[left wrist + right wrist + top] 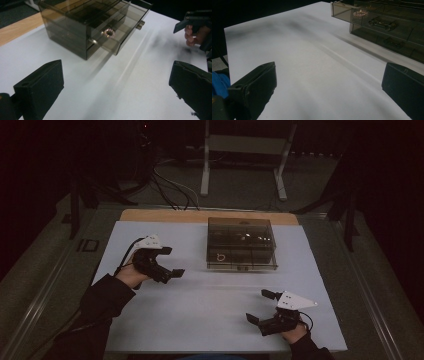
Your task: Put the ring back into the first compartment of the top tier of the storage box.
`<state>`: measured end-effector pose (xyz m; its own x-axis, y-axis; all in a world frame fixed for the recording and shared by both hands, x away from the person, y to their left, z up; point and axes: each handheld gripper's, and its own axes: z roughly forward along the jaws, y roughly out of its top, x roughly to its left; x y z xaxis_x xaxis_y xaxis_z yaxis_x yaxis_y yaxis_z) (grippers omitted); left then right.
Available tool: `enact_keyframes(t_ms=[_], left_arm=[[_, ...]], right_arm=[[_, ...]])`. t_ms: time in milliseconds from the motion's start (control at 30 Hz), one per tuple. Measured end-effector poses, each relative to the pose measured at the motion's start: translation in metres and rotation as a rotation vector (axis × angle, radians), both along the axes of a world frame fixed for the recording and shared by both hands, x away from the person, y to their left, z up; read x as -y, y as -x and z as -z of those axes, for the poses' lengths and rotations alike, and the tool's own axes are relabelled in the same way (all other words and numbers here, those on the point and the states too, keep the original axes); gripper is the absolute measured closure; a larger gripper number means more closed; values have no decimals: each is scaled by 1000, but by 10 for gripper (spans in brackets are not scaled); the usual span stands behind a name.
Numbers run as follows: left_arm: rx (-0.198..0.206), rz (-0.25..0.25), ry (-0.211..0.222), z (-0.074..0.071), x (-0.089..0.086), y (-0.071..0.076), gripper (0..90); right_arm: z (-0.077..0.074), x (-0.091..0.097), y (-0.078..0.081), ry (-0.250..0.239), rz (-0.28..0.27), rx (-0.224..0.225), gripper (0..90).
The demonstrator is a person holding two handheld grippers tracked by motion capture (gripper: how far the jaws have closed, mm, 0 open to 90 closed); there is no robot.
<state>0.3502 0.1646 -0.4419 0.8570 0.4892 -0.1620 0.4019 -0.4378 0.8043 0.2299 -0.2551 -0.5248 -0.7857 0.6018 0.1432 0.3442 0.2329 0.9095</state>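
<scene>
A smoked see-through drawer box stands on the white mat, a little behind its middle. In the left gripper view one drawer of the box sticks out slightly, and a small ring-shaped piece glints inside. My left gripper hovers to the left of the box, open and holding nothing. Near the front right of the mat my right gripper is also open and holds nothing. From its view the box lies ahead on the right.
The mat covers a wooden table top whose far edge shows behind the box. Beyond the table are cables on the floor and a white stand. The other hand and its gripper show at the left gripper view's upper right.
</scene>
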Motion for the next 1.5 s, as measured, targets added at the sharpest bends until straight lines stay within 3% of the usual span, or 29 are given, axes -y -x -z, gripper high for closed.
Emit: enact_keyframes(t_ms=[633,933,1267,1500], left_arm=[[2,-41,16,26,-29,30,13],[-24,-56,39,45,-40,48,13],[-50,-52,32,64,-45,67,13],[-44,-66,24,72,-51,80,13]], right_arm=[[0,-1,0,6,-2,0,0],[0,-2,0,8,-3,0,0],[0,-3,0,10,-6,0,0],[0,-3,0,10,-7,0,0]])
